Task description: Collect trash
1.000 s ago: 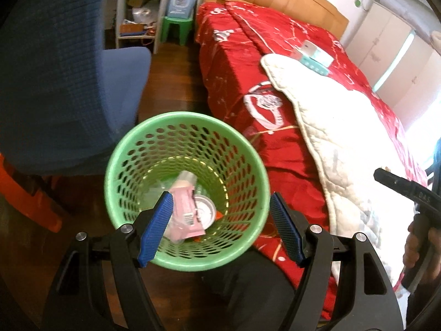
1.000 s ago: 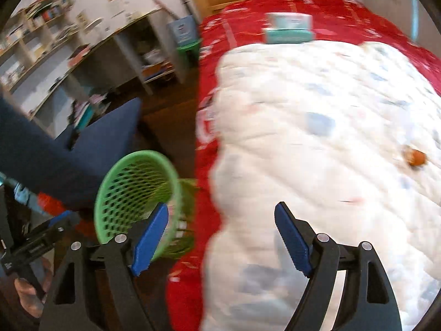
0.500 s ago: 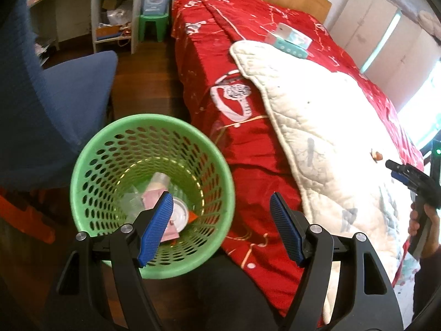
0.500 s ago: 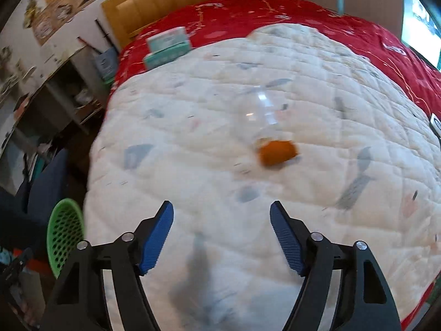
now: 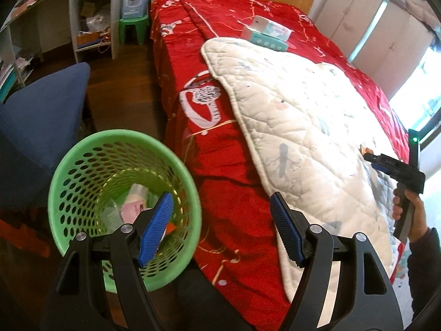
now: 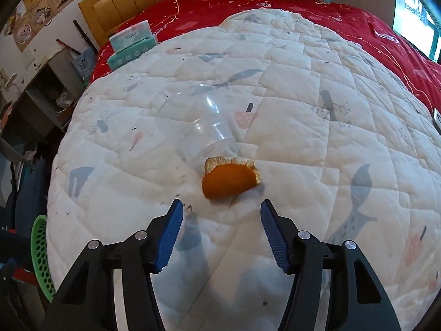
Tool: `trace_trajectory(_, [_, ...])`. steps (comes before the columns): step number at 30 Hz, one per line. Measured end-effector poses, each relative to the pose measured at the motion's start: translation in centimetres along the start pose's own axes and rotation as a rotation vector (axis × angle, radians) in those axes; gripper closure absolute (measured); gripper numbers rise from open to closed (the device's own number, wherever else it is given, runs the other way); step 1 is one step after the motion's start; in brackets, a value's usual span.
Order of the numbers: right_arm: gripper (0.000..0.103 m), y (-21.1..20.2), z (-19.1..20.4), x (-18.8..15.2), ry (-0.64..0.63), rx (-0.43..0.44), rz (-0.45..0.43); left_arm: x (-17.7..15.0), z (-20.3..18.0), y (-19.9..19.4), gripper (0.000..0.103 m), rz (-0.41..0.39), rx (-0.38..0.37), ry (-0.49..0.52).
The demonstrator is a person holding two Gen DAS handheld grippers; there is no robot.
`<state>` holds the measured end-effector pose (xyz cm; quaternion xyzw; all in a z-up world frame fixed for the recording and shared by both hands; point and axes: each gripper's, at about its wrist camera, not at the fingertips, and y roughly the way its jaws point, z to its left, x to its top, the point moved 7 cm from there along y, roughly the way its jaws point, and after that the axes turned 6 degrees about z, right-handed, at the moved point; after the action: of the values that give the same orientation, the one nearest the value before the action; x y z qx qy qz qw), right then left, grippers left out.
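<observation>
Orange peel (image 6: 230, 180) just ahead of right tongs (image 6: 220, 233), jaws closing, nothing between yet; light, soft, curled (pinch across raised edge). Left tongs (image 5: 220, 230) spread, empty.

A home bedroom: bed (image 5: 220, 115) with wooden headboard (image 6: 154, 2), wardrobe (image 5: 366, 24)

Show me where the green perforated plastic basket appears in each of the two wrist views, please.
Left wrist view: the green perforated plastic basket fills the lower left, on the floor beside the bed, partly behind the left gripper.
Right wrist view: only a sliver of the basket's rim shows at the far left edge.
Shared landmark: the stacked teal and white tissue boxes near the headboard.
</observation>
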<state>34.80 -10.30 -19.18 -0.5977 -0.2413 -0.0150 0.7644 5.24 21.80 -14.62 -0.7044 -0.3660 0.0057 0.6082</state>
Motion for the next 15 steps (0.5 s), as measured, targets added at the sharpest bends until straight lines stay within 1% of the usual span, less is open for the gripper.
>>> trace_trajectory(3, [0.048, 0.4, 0.0, 0.4, -0.01, -0.012, -0.002, 0.4, -1.1, 0.4, 0.031, 0.005, -0.01, 0.013])
trace_trajectory(4, [0.05, 0.6, 0.0, 0.5, -0.013, -0.016, 0.0, 0.6, -1.5, 0.6, 0.031, 0.006, -0.015, 0.017])
trace_trajectory(10, [0.056, 1.4, 0.0, 0.8, -0.058, -0.073, 0.004, 1.6, -4.2, 1.4, 0.031, 0.011, -0.045, 0.054])
trace_trajectory(15, [0.065, 1.2, -0.2, 0.9, -0.067, -0.089, 0.002, 2.5, -6.8, 2.2, 0.031, 0.021, -0.076, 0.078])
